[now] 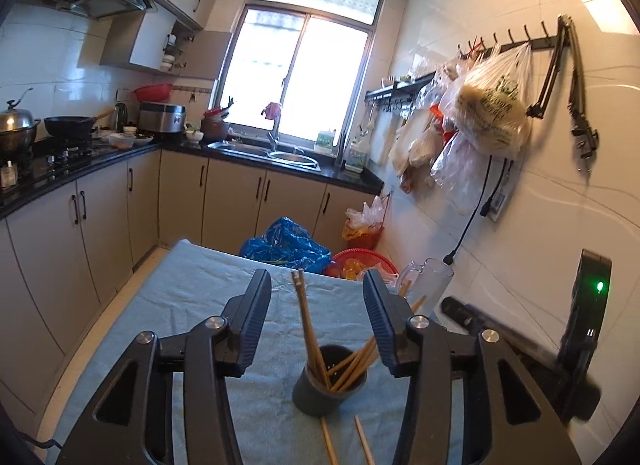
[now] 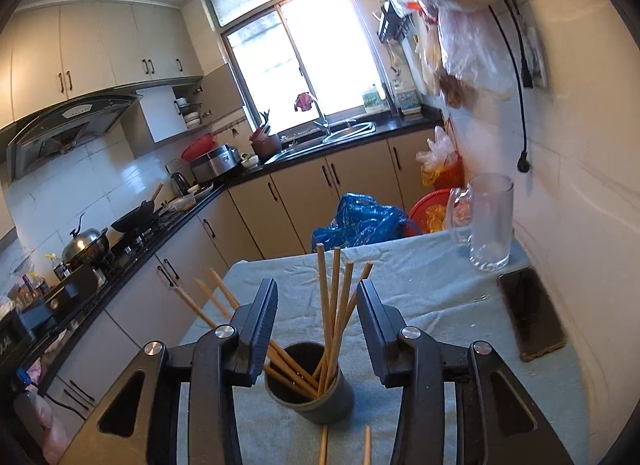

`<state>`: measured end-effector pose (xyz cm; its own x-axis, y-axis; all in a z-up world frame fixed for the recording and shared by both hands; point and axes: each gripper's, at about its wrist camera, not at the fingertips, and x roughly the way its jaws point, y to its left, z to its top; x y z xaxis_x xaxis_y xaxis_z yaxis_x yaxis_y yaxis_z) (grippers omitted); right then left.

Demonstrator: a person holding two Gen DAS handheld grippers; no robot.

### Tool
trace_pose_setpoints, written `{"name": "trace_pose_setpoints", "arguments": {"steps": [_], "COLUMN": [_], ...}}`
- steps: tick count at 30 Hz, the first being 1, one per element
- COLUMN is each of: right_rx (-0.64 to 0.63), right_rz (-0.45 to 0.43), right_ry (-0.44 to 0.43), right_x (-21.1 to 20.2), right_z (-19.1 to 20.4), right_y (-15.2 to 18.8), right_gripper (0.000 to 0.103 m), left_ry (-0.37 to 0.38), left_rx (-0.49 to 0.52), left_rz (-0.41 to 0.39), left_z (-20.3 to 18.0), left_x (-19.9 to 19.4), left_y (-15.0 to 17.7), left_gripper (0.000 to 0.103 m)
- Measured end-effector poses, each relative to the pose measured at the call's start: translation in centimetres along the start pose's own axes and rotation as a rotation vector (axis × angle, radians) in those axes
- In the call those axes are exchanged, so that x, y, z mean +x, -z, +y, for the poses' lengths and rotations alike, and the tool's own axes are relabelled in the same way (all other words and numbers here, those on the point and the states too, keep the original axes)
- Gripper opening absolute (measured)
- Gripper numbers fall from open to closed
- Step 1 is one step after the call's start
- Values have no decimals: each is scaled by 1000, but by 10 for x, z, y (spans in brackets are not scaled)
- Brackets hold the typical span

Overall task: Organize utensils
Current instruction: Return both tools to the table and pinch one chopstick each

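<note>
A dark round holder cup [image 1: 326, 387] stands on the blue-grey cloth [image 1: 192, 293] and holds several wooden chopsticks [image 1: 308, 325] that lean out of it. Two loose chopsticks [image 1: 362, 441] lie on the cloth in front of the cup. My left gripper [image 1: 318, 289] is open and empty, above and just behind the cup. In the right wrist view the same cup [image 2: 310, 389] with its chopsticks [image 2: 332, 305] sits between the fingers of my right gripper [image 2: 318, 297], which is open and empty. Two loose chopsticks [image 2: 366, 447] show at the bottom edge.
A glass mug [image 2: 486, 221] stands at the table's far right by the tiled wall, with a dark phone [image 2: 532, 313] lying near it. Blue plastic bag [image 2: 360, 223] and red baskets [image 2: 428, 211] sit on the floor beyond the table. Kitchen counters [image 2: 280, 167] run left and behind.
</note>
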<state>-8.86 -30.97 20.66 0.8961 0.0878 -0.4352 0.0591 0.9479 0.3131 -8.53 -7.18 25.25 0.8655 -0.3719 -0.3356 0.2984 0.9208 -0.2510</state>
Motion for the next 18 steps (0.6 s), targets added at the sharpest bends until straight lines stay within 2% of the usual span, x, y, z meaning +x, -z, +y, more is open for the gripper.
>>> {"name": "trace_pose_setpoints", "arguments": {"steps": [4,7,8,10,12,14,16,18], "right_rx": [-81,-159,-176,-193,-213,-221,-195,-171], "right_rz": [5,54,96,184,322,420,501,556], "right_ry": [26,62,69,74,79,84,50,19], "right_x": [-35,-54,-55,-53,-41,-28,-17,-10], "right_z": [7,5,3,-5,-16,-25,-34,-39], "right_y": [-1,12,19,39,76,112,143,169], "right_gripper": [60,65,68,69,69,66,50,44], "left_ry": [-8,-24,-27,-27,-32,-29,-17,-8], "left_rx": [13,17,15,6,-10,-25,-22,4], "left_rz": [-6,13,29,87,187,279,358,436], "left_z": [10,19,23,28,33,36,35,27], "left_x": [-36,-56,-59,-54,-40,-24,-10,7], "left_y": [15,38,46,67,96,122,147,170], "left_gripper": [54,58,59,59,59,59,59,59]}}
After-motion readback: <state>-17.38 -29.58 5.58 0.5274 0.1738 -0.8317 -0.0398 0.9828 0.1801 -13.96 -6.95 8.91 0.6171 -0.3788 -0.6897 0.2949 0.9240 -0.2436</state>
